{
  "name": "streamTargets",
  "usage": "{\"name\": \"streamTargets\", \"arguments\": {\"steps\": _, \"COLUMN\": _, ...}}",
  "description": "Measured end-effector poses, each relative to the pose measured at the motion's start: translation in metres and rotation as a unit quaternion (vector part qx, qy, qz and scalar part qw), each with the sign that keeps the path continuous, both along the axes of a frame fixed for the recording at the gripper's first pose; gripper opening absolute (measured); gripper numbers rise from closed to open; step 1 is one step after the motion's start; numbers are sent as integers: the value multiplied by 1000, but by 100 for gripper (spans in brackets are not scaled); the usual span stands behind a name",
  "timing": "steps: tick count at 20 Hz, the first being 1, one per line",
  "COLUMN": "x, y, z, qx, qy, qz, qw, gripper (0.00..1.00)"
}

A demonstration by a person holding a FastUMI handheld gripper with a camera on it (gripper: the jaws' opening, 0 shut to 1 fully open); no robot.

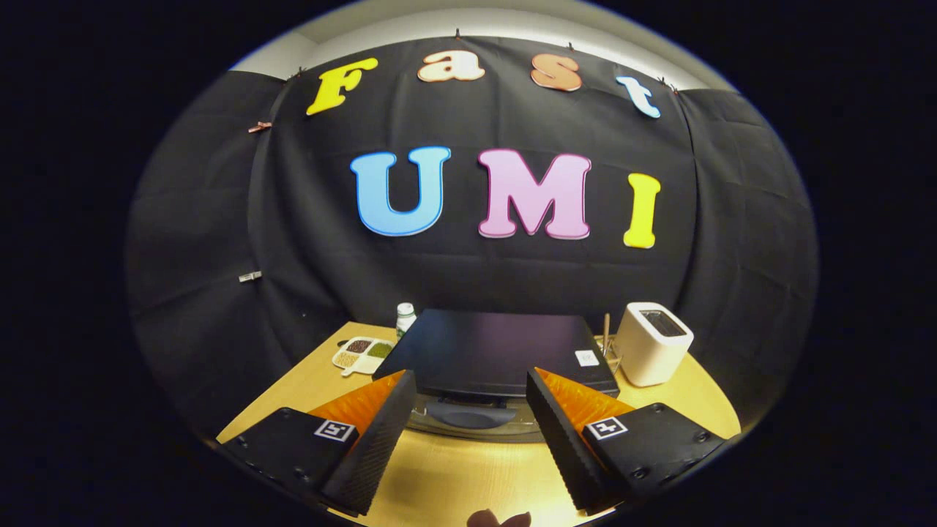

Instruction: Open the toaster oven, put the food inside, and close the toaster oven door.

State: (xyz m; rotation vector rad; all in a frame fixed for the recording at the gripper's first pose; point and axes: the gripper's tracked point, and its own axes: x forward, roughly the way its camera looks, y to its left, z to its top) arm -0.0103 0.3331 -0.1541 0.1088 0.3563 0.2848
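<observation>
1. The gripper [465, 439] hangs above the pale wooden worktop [468, 476] with its jaws spread wide and nothing between them.
2. The flat-topped black toaster oven [498, 350] sits just ahead of the jaws, squarely in line with the gap. Its dark top is plain to see; below the top's front edge a curved grey part [468, 416], seemingly the door handle, shows between the fingertips.
3. The door looks closed, so I judge the task to be at its first step: the approach to open the oven.
4. The next move probably calls for lowering the jaws and bringing them forward to that handle, then pulling the door down and toward the gripper. The bare worktop under the jaws gives the door room to swing.
5. Beyond the right finger, just beside the oven, stands a rounded white slot toaster [651, 342], with a thin wooden stick [606, 333] upright between the two.
6. Beyond the left finger lie a white divided tray of dried grains [364, 353] and a small white bottle with a green label [405, 318].
7. I cannot tell which item is the food to load.
8. The worktop's near edge curves past both fingers; the middle offers the clearest lane.
</observation>
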Motion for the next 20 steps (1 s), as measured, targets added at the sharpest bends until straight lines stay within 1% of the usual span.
{"name": "streamTargets", "arguments": {"steps": 3, "x": 7, "y": 24, "z": -36, "qx": 1, "qy": 47, "qz": 2, "qw": 999, "gripper": 98}}
{"name": "streamTargets", "arguments": {"steps": 5, "x": 13, "y": 31, "z": -56, "qx": -5, "qy": 73, "qz": -4, "qw": 997, "gripper": 99}}
{"name": "streamTargets", "arguments": {"steps": 8, "x": 33, "y": 27, "z": -79, "qx": -13, "qy": 98, "qz": -29, "qw": 995, "gripper": 99}}
{"name": "streamTargets", "arguments": {"steps": 11, "x": 49, "y": 18, "z": -96, "qx": -8, "qy": 130, "qz": -59, "qw": 990, "gripper": 99}}
{"name": "streamTargets", "arguments": {"steps": 12, "x": 57, "y": 19, "z": -94, "qx": -4, "qy": 122, "qz": -68, "qw": 990, "gripper": 99}}
{"name": "streamTargets", "arguments": {"steps": 13, "x": 60, "y": 19, "z": -95, "qx": -5, "qy": 127, "qz": -73, "qw": 989, "gripper": 97}}
{"name": "streamTargets", "arguments": {"steps": 14, "x": 64, "y": 18, "z": -98, "qx": -12, "qy": 129, "qz": -75, "qw": 989, "gripper": 96}}
{"name": "streamTargets", "arguments": {"steps": 15, "x": 64, "y": 18, "z": -100, "qx": -19, "qy": 141, "qz": -73, "qw": 987, "gripper": 97}}
{"name": "streamTargets", "arguments": {"steps": 16, "x": 65, "y": 18, "z": -100, "qx": -16, "qy": 138, "qz": -76, "qw": 987, "gripper": 98}}
{"name": "streamTargets", "arguments": {"steps": 18, "x": 59, "y": 21, "z": -103, "qx": -27, "qy": 140, "qz": -64, "qw": 988, "gripper": 98}}
{"name": "streamTargets", "arguments": {"steps": 20, "x": 49, "y": 18, "z": -105, "qx": -18, "qy": 142, "qz": -63, "qw": 988, "gripper": 99}}
